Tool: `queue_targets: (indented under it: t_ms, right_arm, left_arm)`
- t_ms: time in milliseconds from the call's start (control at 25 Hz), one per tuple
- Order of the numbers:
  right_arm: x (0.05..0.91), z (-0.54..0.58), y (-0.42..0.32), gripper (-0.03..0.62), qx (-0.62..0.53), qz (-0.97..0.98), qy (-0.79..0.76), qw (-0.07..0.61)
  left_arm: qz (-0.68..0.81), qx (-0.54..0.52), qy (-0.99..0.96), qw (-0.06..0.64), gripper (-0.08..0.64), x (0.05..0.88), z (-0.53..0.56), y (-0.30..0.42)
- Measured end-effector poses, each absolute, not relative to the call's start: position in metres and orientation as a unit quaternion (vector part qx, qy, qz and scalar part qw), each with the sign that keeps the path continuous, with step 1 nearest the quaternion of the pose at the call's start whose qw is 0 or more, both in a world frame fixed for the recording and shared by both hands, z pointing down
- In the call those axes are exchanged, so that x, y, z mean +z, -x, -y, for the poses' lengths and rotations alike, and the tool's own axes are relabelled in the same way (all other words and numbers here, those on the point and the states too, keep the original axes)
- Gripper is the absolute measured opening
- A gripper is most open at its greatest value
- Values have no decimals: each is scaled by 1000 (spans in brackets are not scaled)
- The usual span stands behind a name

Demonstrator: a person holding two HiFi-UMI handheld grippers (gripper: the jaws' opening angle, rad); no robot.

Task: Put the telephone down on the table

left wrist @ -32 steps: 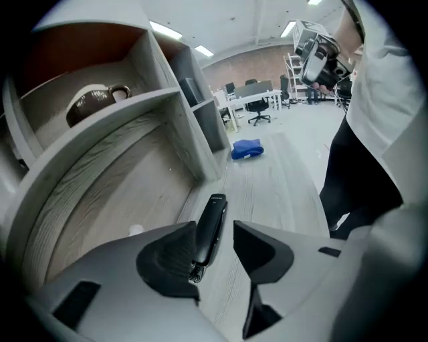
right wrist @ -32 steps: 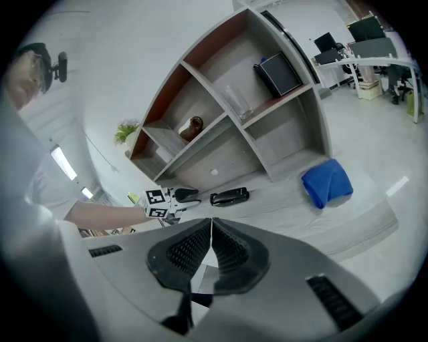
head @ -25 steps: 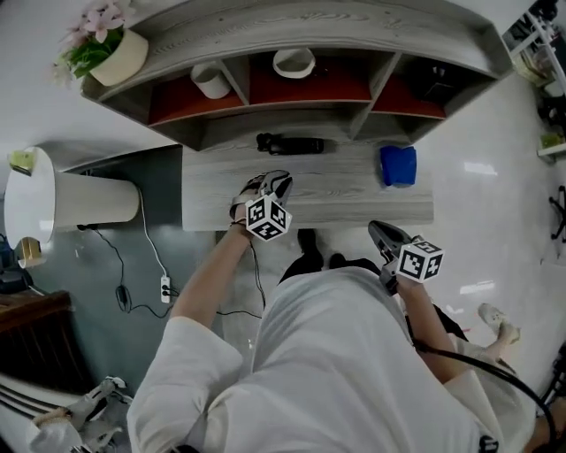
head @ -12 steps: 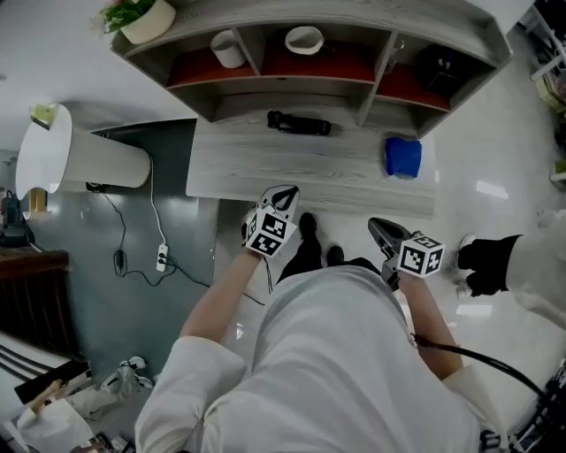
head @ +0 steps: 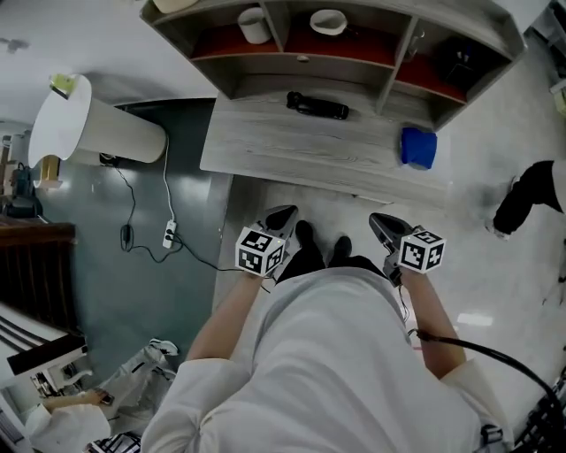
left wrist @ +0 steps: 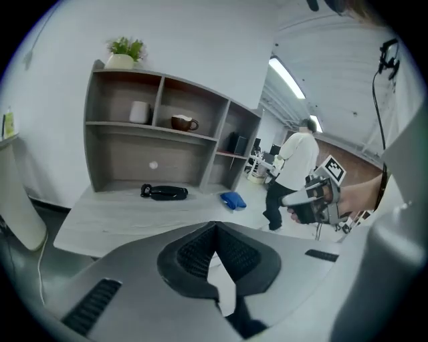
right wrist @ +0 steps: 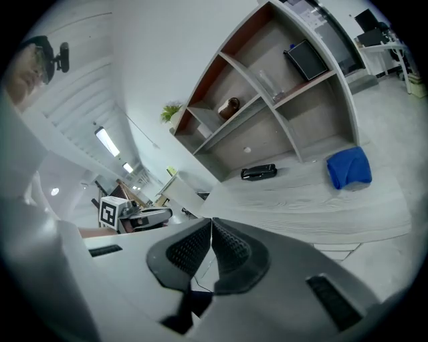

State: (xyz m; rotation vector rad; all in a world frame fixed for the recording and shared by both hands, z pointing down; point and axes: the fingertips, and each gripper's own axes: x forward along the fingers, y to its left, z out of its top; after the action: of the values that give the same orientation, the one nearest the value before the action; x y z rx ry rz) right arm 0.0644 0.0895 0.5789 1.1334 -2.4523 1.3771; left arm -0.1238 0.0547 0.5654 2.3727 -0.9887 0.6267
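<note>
**Telephone** [head: 317,105]: black handset. It lies flat on the table [head: 283,150], close to the back edge, at the foot of the shelf unit [head: 354,66] and below its middle bay. The long axis runs left to right along that back edge, with the right end a touch nearer the front. Which end is the earpiece cannot be told. It is well apart from both grippers.

**Blue cloth** [head: 418,147]: on the same table, toward its right end, well apart from the telephone.

**Left gripper** [head: 283,215]: jaws fully together, pads meeting, nothing held. It is off the table, out beyond the front edge and over the floor, nose toward the table. The white-sleeved forearm is bent forward from the torso's left side.

**Right gripper** [head: 382,223]: jaws likewise pressed together and empty. It is about level with the left gripper, nose toward the table and also beyond the front edge. The forearm is bent forward at the torso's right side.

**Shelf unit, upper bays:** white cup [head: 255,24] at left, mug [head: 328,21] in the middle.
</note>
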Motion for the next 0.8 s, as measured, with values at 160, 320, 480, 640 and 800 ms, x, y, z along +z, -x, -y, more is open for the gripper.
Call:
queue_targets:
  t_ms: [160, 320, 480, 640, 800]
  right_arm:
    - [566, -96, -51, 18, 434, 816, -378, 48]
    - [555, -98, -43, 17, 425, 812, -400, 27]
    - [544, -101, -31, 17, 423, 809, -409, 1]
    - [539, -104, -23, 17, 421, 806, -416, -5]
    - [536, -100, -22, 17, 421, 802, -423, -12]
  left_arm:
    - [345, 177, -872, 298, 9, 549, -70, 133]
    - [342, 141, -875, 312, 9, 536, -74, 143]
    - [338, 128, -876, 319, 9, 529, -66, 151]
    - [328, 128, -879, 322, 9, 526, -64, 155]
    - [320, 123, -880, 330, 9, 524, -59, 157]
